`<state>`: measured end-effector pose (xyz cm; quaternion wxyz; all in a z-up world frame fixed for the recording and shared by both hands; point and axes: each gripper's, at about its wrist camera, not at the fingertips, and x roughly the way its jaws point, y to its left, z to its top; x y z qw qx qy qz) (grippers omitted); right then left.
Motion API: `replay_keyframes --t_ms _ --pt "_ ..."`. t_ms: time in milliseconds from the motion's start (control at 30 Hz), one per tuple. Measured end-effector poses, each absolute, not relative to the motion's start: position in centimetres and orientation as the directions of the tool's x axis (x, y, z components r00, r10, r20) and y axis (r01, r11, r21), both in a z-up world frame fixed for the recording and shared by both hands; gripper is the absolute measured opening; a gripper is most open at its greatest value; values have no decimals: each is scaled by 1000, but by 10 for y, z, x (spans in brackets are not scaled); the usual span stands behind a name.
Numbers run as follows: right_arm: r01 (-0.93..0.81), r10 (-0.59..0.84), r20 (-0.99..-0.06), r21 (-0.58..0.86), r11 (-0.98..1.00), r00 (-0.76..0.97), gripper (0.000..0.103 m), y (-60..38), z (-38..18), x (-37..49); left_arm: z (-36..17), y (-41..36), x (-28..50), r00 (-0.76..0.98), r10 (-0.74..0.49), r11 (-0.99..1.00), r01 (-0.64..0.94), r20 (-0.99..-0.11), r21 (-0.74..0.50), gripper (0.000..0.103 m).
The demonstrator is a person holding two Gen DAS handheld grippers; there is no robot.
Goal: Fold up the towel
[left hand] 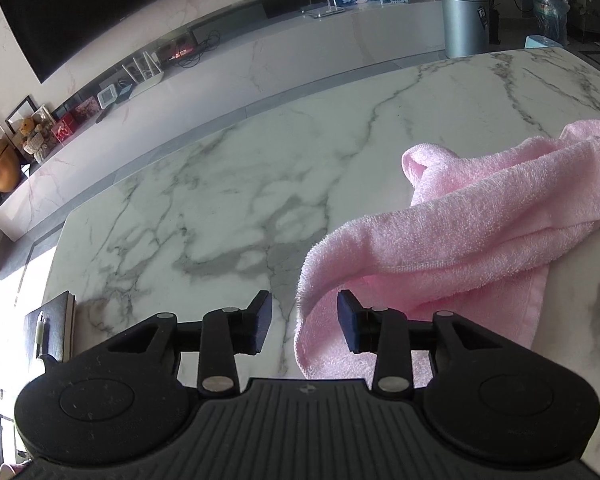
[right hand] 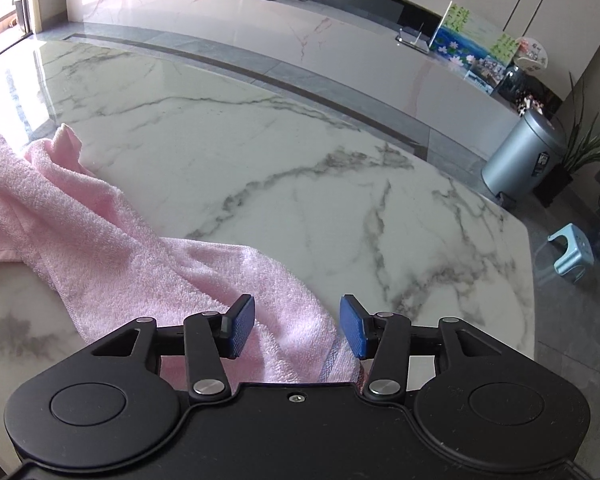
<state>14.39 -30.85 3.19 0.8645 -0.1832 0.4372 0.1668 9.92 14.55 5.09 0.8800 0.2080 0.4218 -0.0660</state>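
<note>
**Crumpled pink towel on a marble table, an open gripper poised at each end**

A pink terry towel [left hand: 460, 232] is seen lying bunched and twisted into a loose rope across a white marble table [left hand: 204, 208] veined with grey. It is not yet spread flat; no fold appears to have been made.

In the left wrist view, the left gripper [left hand: 304, 320] is held with its fingers spread apart, nothing between them. One rolled end of the towel droops just in front of and beside its right-hand pad. In the right wrist view, the right gripper [right hand: 298, 326] is likewise spread wide, and the other end of the towel [right hand: 148, 256], marked by a blue stripe near its hem, lies under and between the pads without being pinched.

Beyond the table, a long low marble cabinet [right hand: 340, 52], a silver pedal bin [right hand: 516, 156] and a small blue stool [right hand: 572, 252] can be made out.

Risk is judged to lie in the bunching: if the pads are closed on a rolled thickness rather than a single corner, several layers may be caught together, and the towel would then lift as a twisted lump instead of opening out. A shallow bite on the hem could also slip free.
</note>
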Motion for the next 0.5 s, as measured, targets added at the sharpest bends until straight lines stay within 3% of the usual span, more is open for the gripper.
replay_keyframes --t_ms 167,333,500 --pt "-529 187 -834 -142 837 519 47 -285 30 121 38 133 105 636 75 861 347 -768 371 35" --pt "-576 206 -849 -134 806 486 47 -266 18 97 20 139 117 633 99 888 293 -768 356 34" --pt "-606 190 -857 -167 778 480 47 -252 -2 77 20 147 120 638 54 923 262 -769 282 18"
